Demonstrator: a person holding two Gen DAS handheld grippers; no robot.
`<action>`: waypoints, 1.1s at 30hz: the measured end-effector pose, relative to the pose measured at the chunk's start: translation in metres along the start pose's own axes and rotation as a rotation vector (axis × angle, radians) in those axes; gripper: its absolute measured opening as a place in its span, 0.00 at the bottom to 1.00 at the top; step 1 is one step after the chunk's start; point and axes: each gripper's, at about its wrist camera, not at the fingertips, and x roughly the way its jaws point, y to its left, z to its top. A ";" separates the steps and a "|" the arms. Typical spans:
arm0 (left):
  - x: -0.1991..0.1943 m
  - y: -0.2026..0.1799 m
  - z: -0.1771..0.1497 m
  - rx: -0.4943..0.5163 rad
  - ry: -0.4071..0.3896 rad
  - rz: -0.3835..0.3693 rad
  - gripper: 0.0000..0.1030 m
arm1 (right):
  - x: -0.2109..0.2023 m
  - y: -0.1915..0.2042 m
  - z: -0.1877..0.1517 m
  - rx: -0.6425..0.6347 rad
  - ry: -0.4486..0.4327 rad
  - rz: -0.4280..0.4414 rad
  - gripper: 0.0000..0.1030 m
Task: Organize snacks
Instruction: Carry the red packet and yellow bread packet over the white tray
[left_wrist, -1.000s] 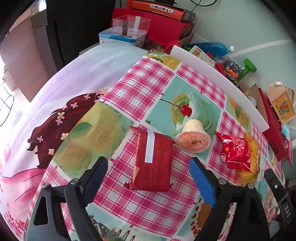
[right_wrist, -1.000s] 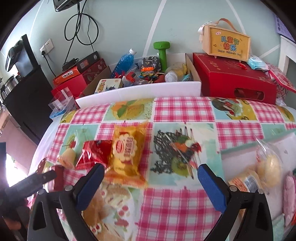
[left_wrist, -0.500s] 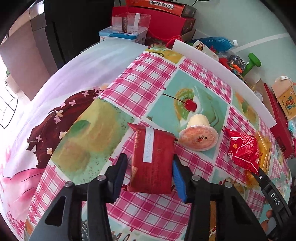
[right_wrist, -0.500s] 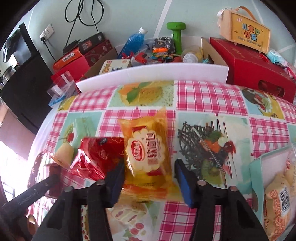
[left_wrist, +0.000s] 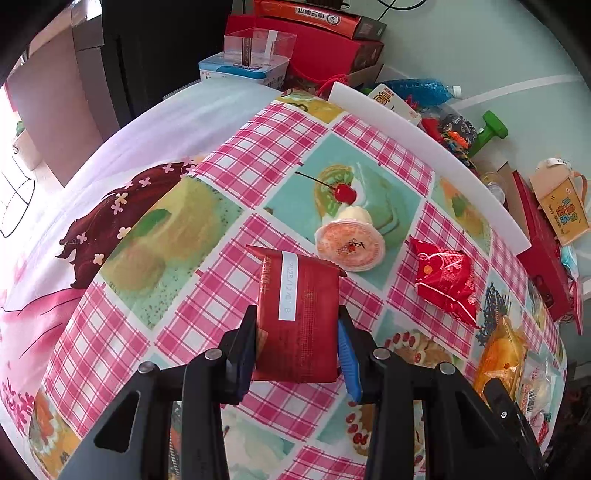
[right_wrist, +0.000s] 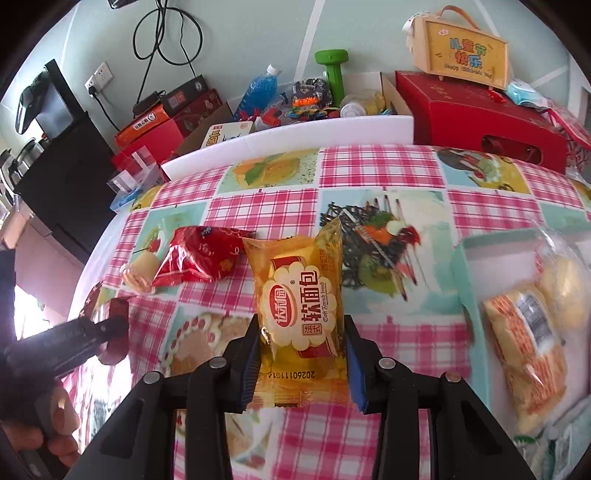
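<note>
My left gripper (left_wrist: 297, 350) is shut on a dark red snack packet (left_wrist: 299, 314) with a white date label, held just above the checked tablecloth. My right gripper (right_wrist: 301, 363) is shut on a yellow soft-bread packet (right_wrist: 299, 295) and holds it off the table. A jelly cup (left_wrist: 351, 243) and a bright red crinkled packet (left_wrist: 445, 278) lie on the cloth beyond the left gripper; both also show in the right wrist view, the red packet (right_wrist: 201, 254) left of the bread. At right a teal-rimmed tray (right_wrist: 469, 280) holds wrapped snacks (right_wrist: 528, 350).
A white foam board (right_wrist: 288, 138) edges the far side of the table. Behind it stand red boxes (right_wrist: 476, 114), a blue bottle (right_wrist: 260, 88), a green dumbbell (right_wrist: 332, 70) and toys. A clear box on a blue tin (left_wrist: 243, 62) sits at the far left corner.
Both grippers have closed, the left on the dark red packet and the right on the yellow bread packet. Both packets are lifted off the cloth, and the right one has moved right toward the tray.
</note>
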 end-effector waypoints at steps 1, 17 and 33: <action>-0.004 -0.002 -0.002 0.004 -0.007 -0.005 0.40 | -0.006 -0.003 -0.003 0.006 -0.005 0.005 0.41; -0.061 -0.100 -0.045 0.227 -0.081 -0.119 0.40 | -0.105 -0.060 -0.021 0.103 -0.160 -0.030 0.41; -0.073 -0.220 -0.115 0.530 -0.042 -0.249 0.40 | -0.142 -0.156 -0.022 0.271 -0.238 -0.166 0.41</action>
